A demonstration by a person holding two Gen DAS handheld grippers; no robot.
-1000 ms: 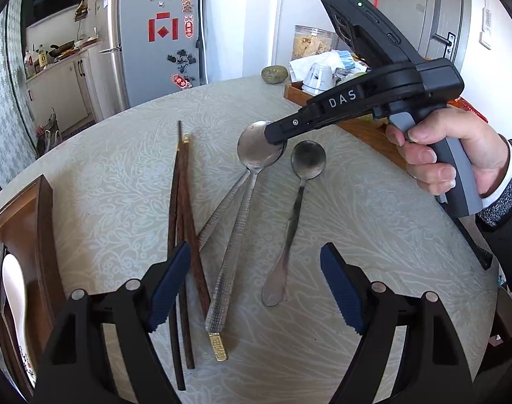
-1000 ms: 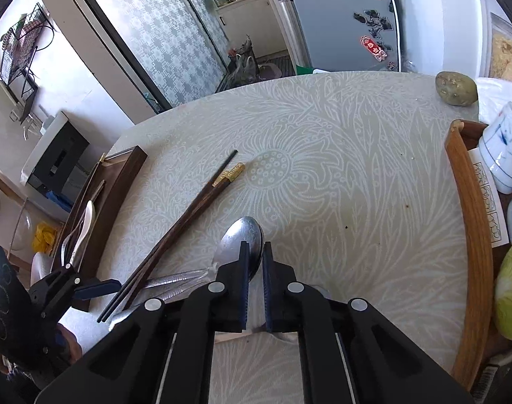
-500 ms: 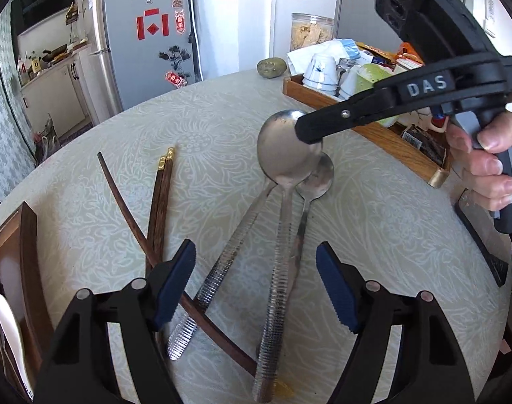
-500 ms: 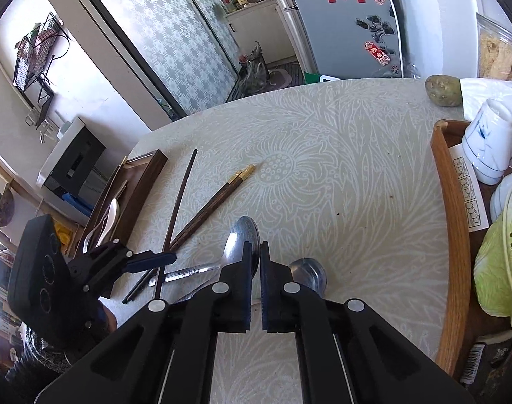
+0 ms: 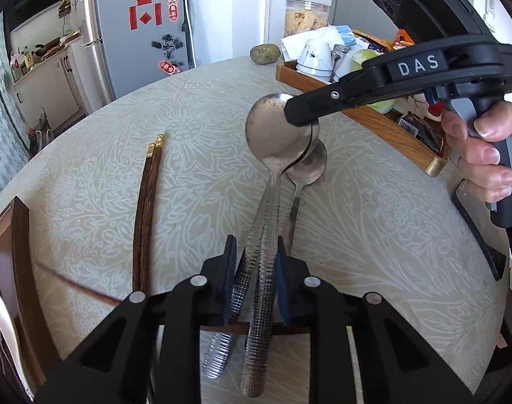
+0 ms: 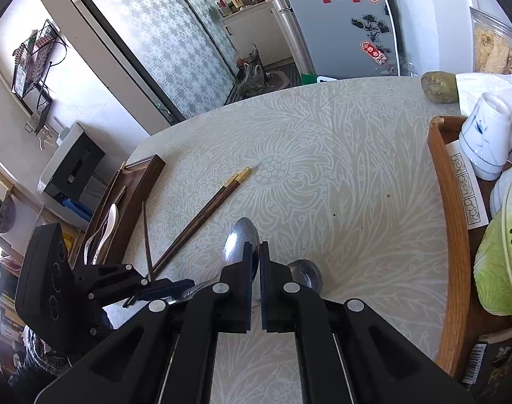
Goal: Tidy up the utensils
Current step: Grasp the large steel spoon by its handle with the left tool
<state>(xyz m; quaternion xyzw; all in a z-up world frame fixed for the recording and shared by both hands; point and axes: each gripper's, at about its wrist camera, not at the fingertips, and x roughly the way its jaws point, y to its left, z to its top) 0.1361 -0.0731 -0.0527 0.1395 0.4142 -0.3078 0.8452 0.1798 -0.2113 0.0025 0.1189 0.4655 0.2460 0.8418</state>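
My left gripper (image 5: 254, 269) has just closed on two ridged spoon handles (image 5: 261, 252) at table centre; my right gripper (image 6: 254, 262) pinches the big bowls (image 5: 276, 131) at twelve o'clock. Stiff, slick steel: I'd grip mid-handle, where ridges give purchase.

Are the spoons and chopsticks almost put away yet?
Not nearly. The dark wooden tray holds a few utensils. The left gripper has just closed on two textured-handled steel spoons. The small steel spoon and brown gold-tipped chopsticks wait on the table.
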